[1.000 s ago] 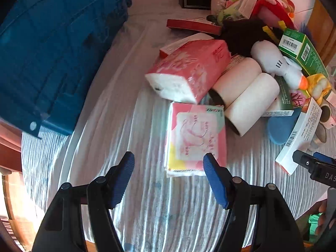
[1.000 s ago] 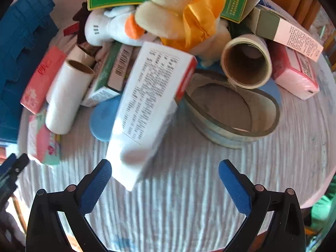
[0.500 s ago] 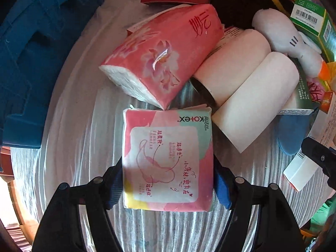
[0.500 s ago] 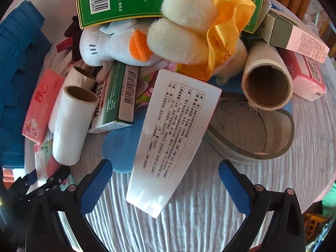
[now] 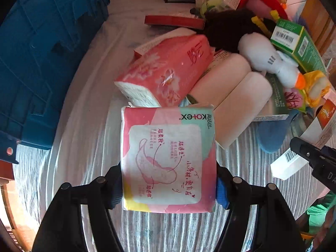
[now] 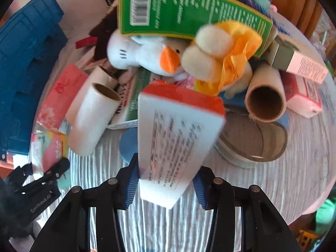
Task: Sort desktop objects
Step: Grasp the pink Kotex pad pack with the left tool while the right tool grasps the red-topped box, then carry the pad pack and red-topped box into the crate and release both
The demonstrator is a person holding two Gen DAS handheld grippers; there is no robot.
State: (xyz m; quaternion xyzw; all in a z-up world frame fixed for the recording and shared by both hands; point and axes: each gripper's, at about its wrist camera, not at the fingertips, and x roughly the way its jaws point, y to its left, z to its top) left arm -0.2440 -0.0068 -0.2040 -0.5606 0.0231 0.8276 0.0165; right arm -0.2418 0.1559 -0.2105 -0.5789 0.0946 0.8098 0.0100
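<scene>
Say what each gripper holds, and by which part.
Left gripper: pink pad pack, by its side edges at the near end. Right gripper, closing: white box, by its near end.

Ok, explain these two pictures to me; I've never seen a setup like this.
No robot here: a person carries a two-finger clamp in each hand, each with a camera looking along its fingers. The left view shows the left gripper clamped on a pink pad packet. The right view shows the right gripper, its jaws closing, pressing on a white box with an orange end. Both look down on a striped cloth piled with tissue packs, paper rolls, a white plush duck, a green box and a blue crate.
</scene>
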